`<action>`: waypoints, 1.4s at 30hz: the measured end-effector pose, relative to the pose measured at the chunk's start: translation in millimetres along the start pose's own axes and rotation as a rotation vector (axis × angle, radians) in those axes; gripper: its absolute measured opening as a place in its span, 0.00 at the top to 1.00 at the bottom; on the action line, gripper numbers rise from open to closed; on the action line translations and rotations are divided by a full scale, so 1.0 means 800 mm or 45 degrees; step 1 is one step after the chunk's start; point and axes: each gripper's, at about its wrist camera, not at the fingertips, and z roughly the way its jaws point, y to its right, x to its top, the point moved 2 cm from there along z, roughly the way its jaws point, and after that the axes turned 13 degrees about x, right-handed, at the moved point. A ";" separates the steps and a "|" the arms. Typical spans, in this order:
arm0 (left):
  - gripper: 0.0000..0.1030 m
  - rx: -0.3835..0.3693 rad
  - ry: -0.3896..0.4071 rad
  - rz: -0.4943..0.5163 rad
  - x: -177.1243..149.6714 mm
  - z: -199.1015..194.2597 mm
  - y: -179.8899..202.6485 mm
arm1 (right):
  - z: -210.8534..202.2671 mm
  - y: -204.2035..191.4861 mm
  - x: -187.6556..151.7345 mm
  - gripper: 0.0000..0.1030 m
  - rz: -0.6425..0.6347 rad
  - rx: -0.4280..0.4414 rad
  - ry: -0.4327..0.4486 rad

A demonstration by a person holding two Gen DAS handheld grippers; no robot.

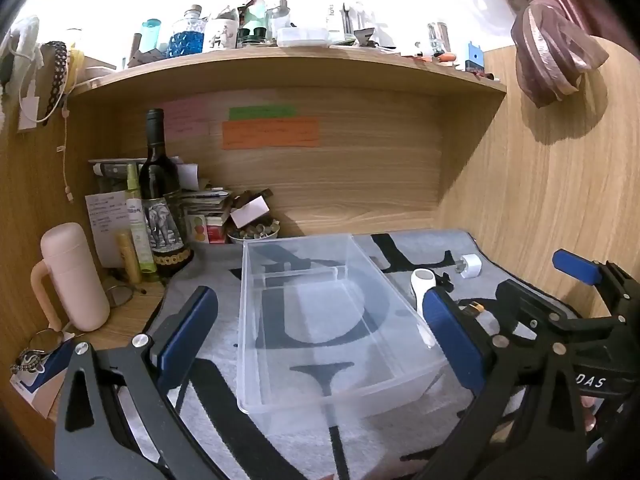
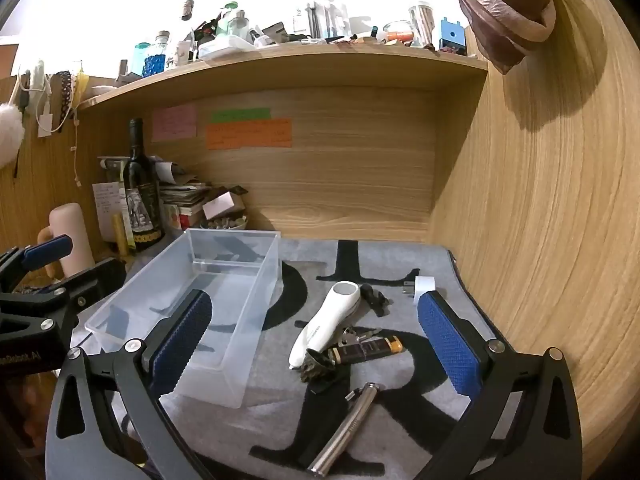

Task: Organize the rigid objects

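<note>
Left claw point(image 1: 320, 340) wide open over empty clear bin point(image 1: 304, 280).

Both tongs, left tongs point(image 1: 320, 332) and right tongs point(image 2: 316, 344), are showing black frames, silver screws, blue textured pads point(image 2: 450, 344); white lettering is showing on the bodies.

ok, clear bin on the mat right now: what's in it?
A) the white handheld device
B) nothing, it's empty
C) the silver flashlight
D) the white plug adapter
B: the clear bin shows only the mat pattern through its floor, while the white handheld device, silver flashlight and white plug adapter all lie on the mat to its right.
</note>
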 end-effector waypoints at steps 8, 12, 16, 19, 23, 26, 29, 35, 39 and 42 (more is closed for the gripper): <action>0.00 -0.002 0.000 -0.003 0.000 0.001 -0.003 | 0.001 -0.001 0.000 0.00 -0.001 0.001 0.004; 0.00 -0.014 -0.005 -0.004 0.000 0.001 -0.004 | 0.001 -0.002 0.001 0.00 0.000 0.000 0.005; 0.00 -0.016 -0.006 -0.005 0.001 0.001 -0.005 | 0.002 0.000 0.000 0.00 0.002 0.001 0.005; 0.00 -0.013 -0.005 -0.005 0.002 0.001 -0.005 | 0.002 0.001 -0.001 0.00 0.002 0.001 0.005; 0.00 -0.012 -0.003 -0.002 0.002 0.001 -0.005 | 0.002 -0.005 0.003 0.00 -0.004 0.002 0.005; 0.00 -0.011 -0.004 -0.002 0.002 0.001 -0.005 | 0.003 -0.007 0.005 0.00 -0.004 0.004 0.003; 0.00 -0.010 -0.005 -0.005 0.002 0.001 -0.006 | 0.003 -0.006 0.004 0.00 -0.004 0.003 0.005; 0.00 -0.006 -0.001 0.001 0.001 0.001 -0.005 | 0.003 -0.006 0.004 0.00 -0.002 0.005 0.005; 0.00 -0.006 -0.003 0.004 0.001 0.002 -0.003 | 0.003 -0.006 0.003 0.00 -0.001 0.007 0.004; 0.00 -0.006 -0.004 0.004 0.001 0.003 -0.003 | 0.005 -0.007 0.003 0.00 0.000 0.011 0.000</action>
